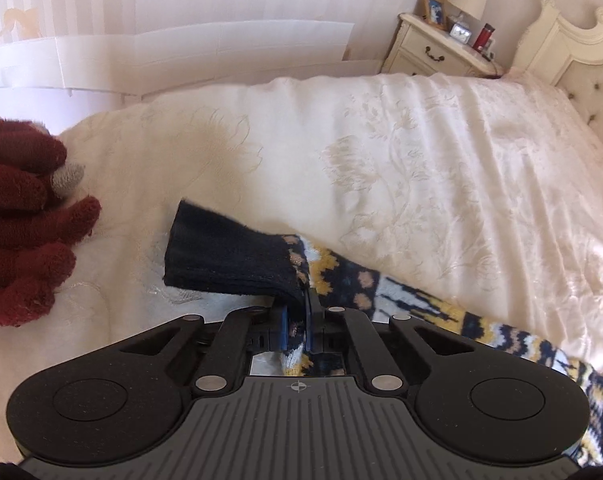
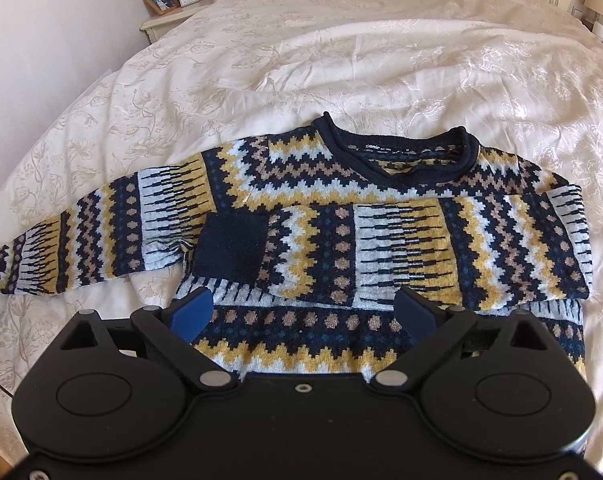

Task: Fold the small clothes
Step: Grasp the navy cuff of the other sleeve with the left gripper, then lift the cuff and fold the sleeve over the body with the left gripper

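A navy, yellow and white patterned sweater (image 2: 381, 168) lies face up on the cream bedspread (image 2: 381, 60). One sleeve is folded across the chest, its navy cuff (image 2: 231, 252) near the middle. The other sleeve (image 2: 101, 232) stretches out to the left. My left gripper (image 1: 297, 320) is shut on that sleeve just behind its navy cuff (image 1: 229, 256), which sticks out forward above the bedspread (image 1: 421, 168). My right gripper (image 2: 301, 312) hovers open over the sweater's lower body, nothing between its blue pads (image 2: 191, 314).
Dark red knitted gloves (image 1: 21, 220) lie on the bed at the left. Off the bed's far side stand white panels (image 1: 161, 60) and a nightstand (image 1: 437, 48) with a lamp, clock and photo frame. The tufted headboard (image 1: 573, 52) rises at the right.
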`<state>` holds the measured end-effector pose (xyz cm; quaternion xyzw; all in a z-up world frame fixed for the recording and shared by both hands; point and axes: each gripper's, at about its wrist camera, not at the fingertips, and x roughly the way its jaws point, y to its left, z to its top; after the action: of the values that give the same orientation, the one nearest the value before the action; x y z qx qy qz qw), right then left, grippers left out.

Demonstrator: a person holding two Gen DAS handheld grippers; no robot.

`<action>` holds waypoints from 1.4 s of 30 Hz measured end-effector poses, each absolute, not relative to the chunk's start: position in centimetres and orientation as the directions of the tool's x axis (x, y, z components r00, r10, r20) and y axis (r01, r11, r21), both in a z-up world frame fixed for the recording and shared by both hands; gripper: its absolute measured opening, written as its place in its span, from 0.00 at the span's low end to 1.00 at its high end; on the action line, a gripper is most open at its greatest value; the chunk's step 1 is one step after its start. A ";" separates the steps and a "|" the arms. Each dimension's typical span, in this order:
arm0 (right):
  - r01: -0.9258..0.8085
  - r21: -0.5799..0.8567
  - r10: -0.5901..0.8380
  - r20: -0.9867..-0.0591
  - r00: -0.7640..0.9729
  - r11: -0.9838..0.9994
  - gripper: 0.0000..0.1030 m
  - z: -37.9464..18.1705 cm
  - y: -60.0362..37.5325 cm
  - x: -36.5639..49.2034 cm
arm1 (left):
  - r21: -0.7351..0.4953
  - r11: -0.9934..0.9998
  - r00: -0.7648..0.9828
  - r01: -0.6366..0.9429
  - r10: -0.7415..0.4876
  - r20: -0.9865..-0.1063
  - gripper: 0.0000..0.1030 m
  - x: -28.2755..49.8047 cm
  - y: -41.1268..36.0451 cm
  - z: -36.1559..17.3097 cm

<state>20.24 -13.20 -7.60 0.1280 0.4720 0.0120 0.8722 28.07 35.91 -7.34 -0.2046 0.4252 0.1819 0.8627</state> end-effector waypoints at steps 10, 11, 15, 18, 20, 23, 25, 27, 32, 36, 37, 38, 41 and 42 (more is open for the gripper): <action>0.088 0.297 0.201 -0.808 0.553 0.951 0.95 -8.2 -17.0 17.6 | -0.159 0.969 0.762 -0.187 0.041 -0.646 0.06 27.0 23.5 4.1; 0.089 0.303 0.204 -0.805 0.557 0.949 0.95 -8.1 -17.6 17.2 | -0.164 0.975 0.775 -0.148 0.011 -0.632 0.06 27.1 21.6 5.0; 0.108 0.321 0.207 -0.797 0.567 0.941 0.95 -8.0 -20.5 15.5 | -0.193 0.981 0.794 -0.007 -0.112 -0.598 0.07 27.6 14.2 7.0; 0.132 0.326 0.196 -0.794 0.575 0.936 0.95 -8.1 -22.9 14.1 | -0.214 0.973 0.786 0.091 -0.202 -0.584 0.07 27.9 8.3 6.7; 0.153 0.328 0.185 -0.794 0.579 0.932 0.95 -8.1 -24.8 13.1 | -0.220 0.965 0.770 0.143 -0.248 -0.588 0.07 28.0 4.3 5.9; 0.182 0.330 0.168 -0.795 0.583 0.926 0.95 -8.3 -27.4 11.9 | -0.241 0.947 0.728 0.213 -0.318 -0.607 0.07 27.9 -1.1 4.1; 0.197 0.329 0.160 -0.797 0.583 0.924 0.95 -8.4 -28.9 11.3 | -0.246 0.933 0.688 0.263 -0.360 -0.630 0.07 27.6 -4.6 2.5; 0.213 0.329 0.151 -0.798 0.583 0.920 0.95 -8.6 -30.4 10.7 | -0.252 0.918 0.644 0.306 -0.394 -0.656 0.07 27.3 -7.8 0.8; 0.243 0.337 0.142 -0.802 0.581 0.910 0.95 -9.0 -32.9 9.7 | -0.230 0.897 0.548 0.378 -0.417 -0.725 0.08 26.3 -13.9 -3.2; 0.258 0.344 0.140 -0.803 0.580 0.903 0.95 -9.4 -33.9 9.3 | -0.193 0.882 0.502 0.430 -0.411 -0.761 0.17 25.1 -16.5 -4.6; 0.261 0.346 0.140 -0.803 0.580 0.901 0.95 -9.4 -33.9 9.3 | -0.179 0.876 0.500 0.448 -0.412 -0.762 0.27 25.0 -16.9 -4.7; 0.264 0.347 0.141 -0.804 0.578 0.900 0.95 -9.6 -34.0 9.3 | -0.164 0.868 0.504 0.468 -0.415 -0.758 0.28 24.6 -17.4 -4.6; 0.273 0.345 0.136 -0.809 0.572 0.898 0.95 -10.1 -33.7 9.5 | -0.121 0.836 0.512 0.535 -0.434 -0.741 0.29 23.1 -18.1 -3.7; 0.277 0.345 0.135 -0.809 0.572 0.897 0.95 -10.1 -33.6 9.6 | -0.104 0.824 0.515 0.557 -0.441 -0.735 0.30 22.5 -18.3 -3.5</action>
<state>9.62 -33.65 -10.14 0.2236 0.4609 -0.0415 0.8578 22.47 -18.26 -3.47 0.0726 0.3998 -0.2877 0.8673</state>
